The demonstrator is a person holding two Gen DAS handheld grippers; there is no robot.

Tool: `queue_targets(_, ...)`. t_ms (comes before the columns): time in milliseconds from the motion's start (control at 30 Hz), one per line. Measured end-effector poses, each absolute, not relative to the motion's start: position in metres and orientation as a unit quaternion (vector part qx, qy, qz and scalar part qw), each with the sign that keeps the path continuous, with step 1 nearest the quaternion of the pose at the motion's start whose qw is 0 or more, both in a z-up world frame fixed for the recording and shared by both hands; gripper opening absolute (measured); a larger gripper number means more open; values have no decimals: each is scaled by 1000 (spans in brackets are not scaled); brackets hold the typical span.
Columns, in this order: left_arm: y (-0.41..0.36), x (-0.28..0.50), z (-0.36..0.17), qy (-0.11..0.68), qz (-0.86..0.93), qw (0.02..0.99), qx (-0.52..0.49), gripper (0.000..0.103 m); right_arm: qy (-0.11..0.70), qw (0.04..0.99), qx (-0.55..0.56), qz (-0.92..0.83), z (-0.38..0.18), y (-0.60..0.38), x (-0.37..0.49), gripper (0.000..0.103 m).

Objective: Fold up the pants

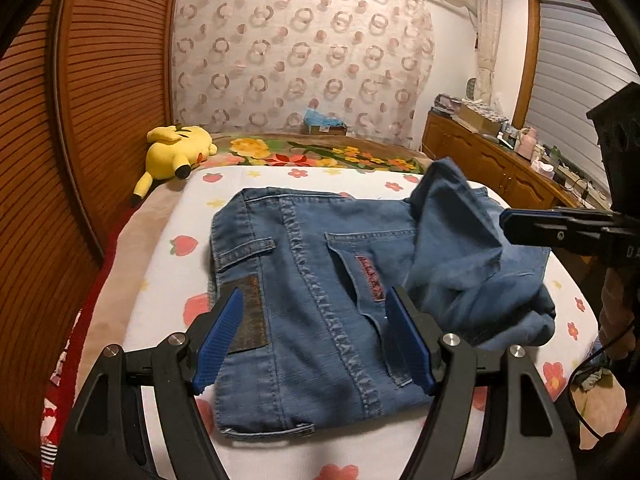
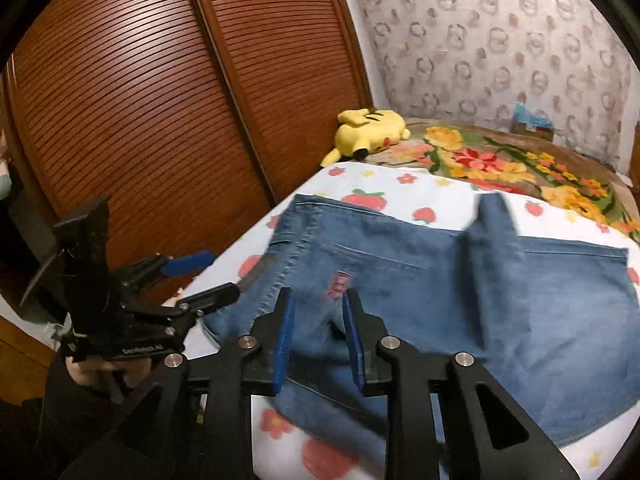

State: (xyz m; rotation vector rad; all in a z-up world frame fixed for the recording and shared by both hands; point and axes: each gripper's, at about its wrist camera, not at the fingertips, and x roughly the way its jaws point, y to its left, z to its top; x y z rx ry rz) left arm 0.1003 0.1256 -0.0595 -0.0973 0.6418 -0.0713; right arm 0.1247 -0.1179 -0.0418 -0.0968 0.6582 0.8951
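The left gripper [image 1: 312, 336] hovers low over the waistband end of the pants [image 1: 320, 272], its blue-padded fingers [image 1: 218, 336] spread wide on either side of the denim with nothing between them. Seen from the right wrist, the left gripper [image 2: 200, 276] is carried in a hand [image 2: 92, 372] at the bed's left edge, pointing in across the mattress. The right gripper [image 2: 318, 340] hangs above the seat of the pants [image 2: 400, 292], its two blue pads [image 2: 284, 340] partly apart and gripping nothing; from the left wrist view it [image 1: 520, 226] reaches in from the right edge, next to a raised lump of cloth.

There are two grippers, one pair of pants and one yellow plush toy [image 1: 176, 152].

The pants are faded blue jeans lying back-side up in the middle of the bed [image 1: 168, 264] (on a white sheet printed with strawberries and flowers). The legs are folded over toward the waist, bunched and rumpled on the right. A dark leather patch [image 1: 248, 312] sits at the waistband, and a red tag [image 1: 370, 278] marks the back pocket.
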Motion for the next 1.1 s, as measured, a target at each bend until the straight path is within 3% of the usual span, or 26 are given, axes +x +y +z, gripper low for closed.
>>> queue_targets(200,108,104,-63,322,-54,944,-40,74,295,879,-53,372,-33,-135,112,39)
queue_targets(467,85,108,-77,342,-100,934,-32,74,305,900,-92,299,-51,-127,128,41)
queue_targets(567,81,112,-83,353,-110,928,-31,68,324,896,-98,288,-60,-120,140,42)
queue_targets(867,74,113,-91,368,-139,919,-31,35,351,882,-92,302,-52,-107,144,42)
queue_targets(933,71,112,-89,366,-146,918,-30,24,349,877,-98,314,-52,-106,151,27)
queue_targets(967,69,111,-89,366,-150,918,-28,23,347,874,-106,323,-50,-100,148,12)
queue_targets(1033,66,109,-87,365,-153,918,-22,11,341,871,-115,334,-48,-98,147,9)
queue_targets(1100,67,109,-86,364,-150,919,-24,7,330,869,-112,351,-39,-96,145,7)
